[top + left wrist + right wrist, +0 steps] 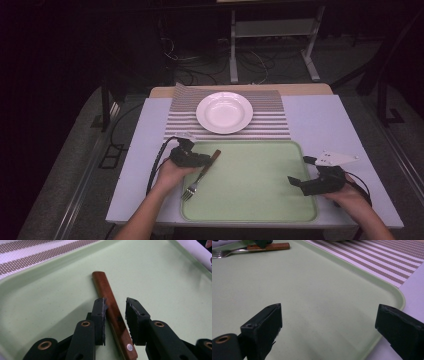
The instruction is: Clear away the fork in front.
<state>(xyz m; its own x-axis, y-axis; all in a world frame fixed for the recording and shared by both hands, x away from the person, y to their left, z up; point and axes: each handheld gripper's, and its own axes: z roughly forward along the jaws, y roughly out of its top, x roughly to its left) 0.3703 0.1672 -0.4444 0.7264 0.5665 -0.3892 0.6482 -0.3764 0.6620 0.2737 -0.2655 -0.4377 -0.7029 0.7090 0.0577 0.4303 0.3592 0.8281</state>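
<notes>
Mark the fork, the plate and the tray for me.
fork (188,191), high view, on the tines.
plate (224,112), high view, middle of the white plate.
tray (260,180), high view, bare green floor of the tray.

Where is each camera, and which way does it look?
High view: sits above the person's side, looking forward and down at the green tray, fork, white plate and striped mat; both forearms and tongs show.
Left gripper view: rides the left tongs, looking along its jaws, set either side of the fork's wooden handle.
Right gripper view: rides the right tongs, jaws wide apart over bare tray.
Shared: all three see the fork and tray.
</notes>
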